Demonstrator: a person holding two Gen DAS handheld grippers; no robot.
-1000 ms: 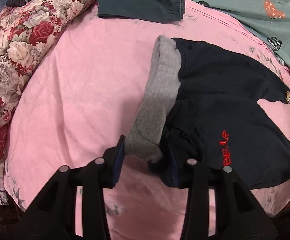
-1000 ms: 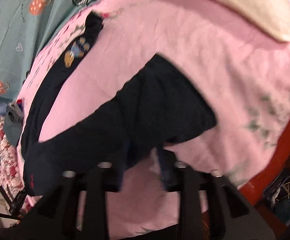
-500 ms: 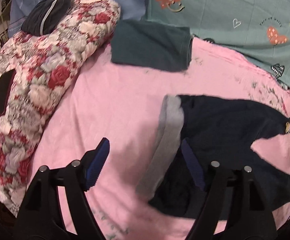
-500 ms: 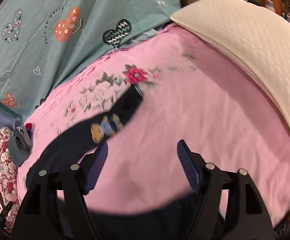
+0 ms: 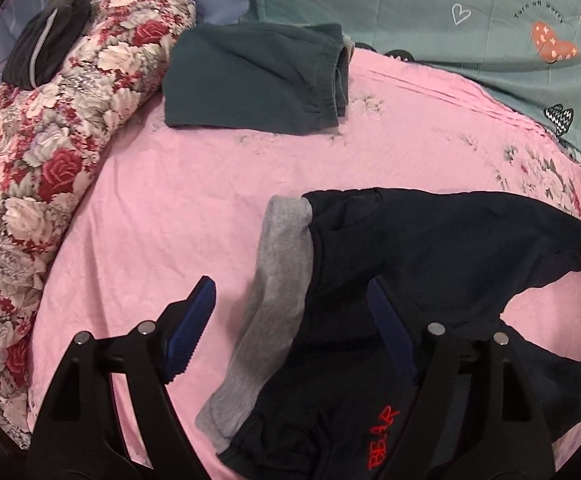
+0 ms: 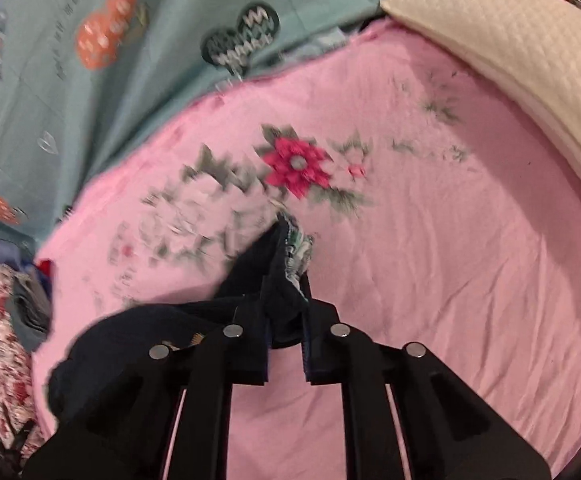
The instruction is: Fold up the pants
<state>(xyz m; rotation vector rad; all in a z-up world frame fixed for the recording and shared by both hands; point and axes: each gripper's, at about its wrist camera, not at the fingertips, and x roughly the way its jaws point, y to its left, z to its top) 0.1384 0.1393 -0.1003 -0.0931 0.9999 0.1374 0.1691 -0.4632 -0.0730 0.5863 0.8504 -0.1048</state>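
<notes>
We see the navy pants [image 5: 410, 264] spread on the pink bedsheet [image 5: 170, 208], their lower part cut off behind our left gripper [image 5: 290, 320], whose fingers stand released above the grey waistband [image 5: 278, 272]; our right gripper [image 6: 286, 312] is clenched on a blurred pant cuff [image 6: 274, 276]; beyond the pants lie folded green pants [image 5: 250, 76], with bare sheet between; a floral quilt [image 5: 50, 152] bounds the sheet's left edge.

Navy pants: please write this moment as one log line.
left tongs: open above waistband | right tongs: shut on navy pants leg | pants: unfolded
</notes>
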